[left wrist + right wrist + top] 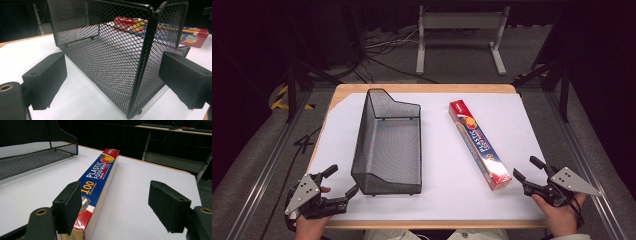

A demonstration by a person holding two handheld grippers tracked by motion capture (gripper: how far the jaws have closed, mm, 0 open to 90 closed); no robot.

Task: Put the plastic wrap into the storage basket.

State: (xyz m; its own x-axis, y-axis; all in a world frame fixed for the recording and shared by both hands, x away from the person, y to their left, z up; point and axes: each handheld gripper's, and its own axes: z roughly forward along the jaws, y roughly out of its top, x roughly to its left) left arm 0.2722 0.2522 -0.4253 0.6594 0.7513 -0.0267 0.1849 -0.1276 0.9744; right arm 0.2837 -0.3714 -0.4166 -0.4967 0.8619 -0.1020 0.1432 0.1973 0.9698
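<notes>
A long red-and-blue plastic food wrap box [477, 145] lies on the white sheet [442, 195], right of a black wire mesh basket [387, 145]. My left gripper [343, 180] stands open at the basket's near left corner, and in the left gripper view that corner [140, 75] rises just ahead of the gripper [112, 75]. My right gripper [526, 168] is open just right of the box's near end, apart from it. In the right gripper view the box [100, 180] runs away from beside one jaw, and the gripper [118, 205] holds nothing.
The wooden table edge [422, 88] frames the white sheet. Metal frame rails [267, 165] run along both sides of the table, and a grey stand [459, 30] is on the floor beyond it. The basket [30, 152] is empty.
</notes>
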